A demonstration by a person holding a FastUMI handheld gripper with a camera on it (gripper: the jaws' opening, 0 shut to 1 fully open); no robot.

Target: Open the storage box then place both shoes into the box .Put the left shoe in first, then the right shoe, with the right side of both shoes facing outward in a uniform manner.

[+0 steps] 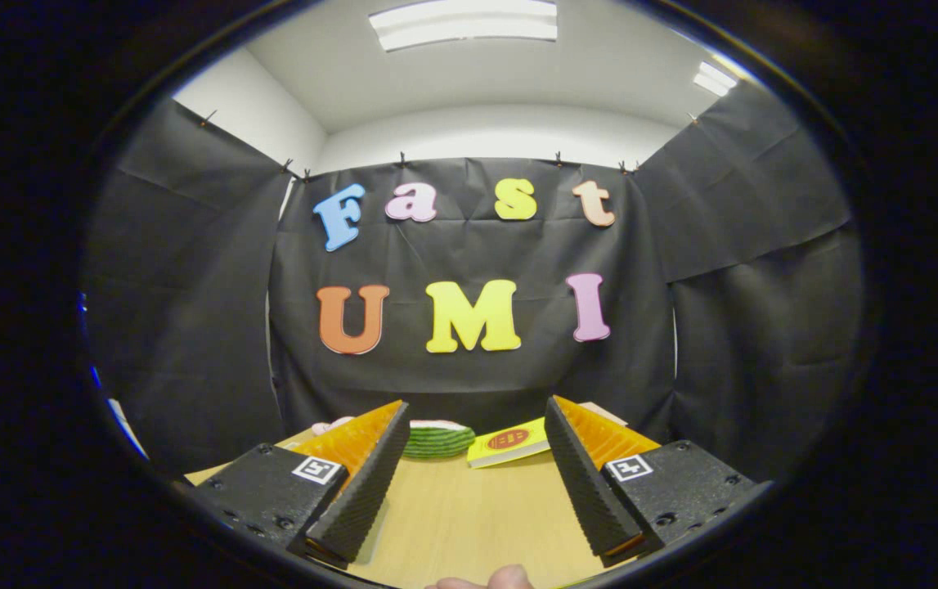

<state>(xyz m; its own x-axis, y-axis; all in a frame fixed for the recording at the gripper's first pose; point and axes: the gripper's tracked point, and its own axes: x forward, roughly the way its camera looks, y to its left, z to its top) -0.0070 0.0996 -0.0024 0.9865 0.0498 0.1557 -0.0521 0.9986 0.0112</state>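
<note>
1. The gripper (pixel 477 413) is held level above a pale wood-grain surface (pixel 469 515), facing the black cloth wall (pixel 469 245) of the booth.
2. Its two fingers stand wide apart, with bare surface showing in the gap between them. Nothing is held; neither finger touches anything.
3. Each finger has a ribbed inner pad, and each mount carries a small square black-and-white marker.
4. Just beyond the fingertips, nearer the left finger, lies a low green ribbed shoe sole with a whitish upper (pixel 438 439) (only a part shows; the left finger hides the rest). Which shoe of the pair it is, I cannot tell.
5. A small pinkish-white rounded shape (pixel 329 426) peeks out on the outer side of the left finger; too little of it shows to name it.
6. Beside the green sole, toward the right finger, lies a flat yellow box or book with a red oval mark on its top (pixel 509 442). It rests on the surface, its far end hidden behind the right finger. Whether this is the storage box, I cannot tell.
7. A fingertip of a person's hand (pixel 491 579) shows close to the camera, between the finger mounts.
8. Above the cloth: white wall, white ceiling and two lit ceiling light panels (pixel 464 23).
</note>
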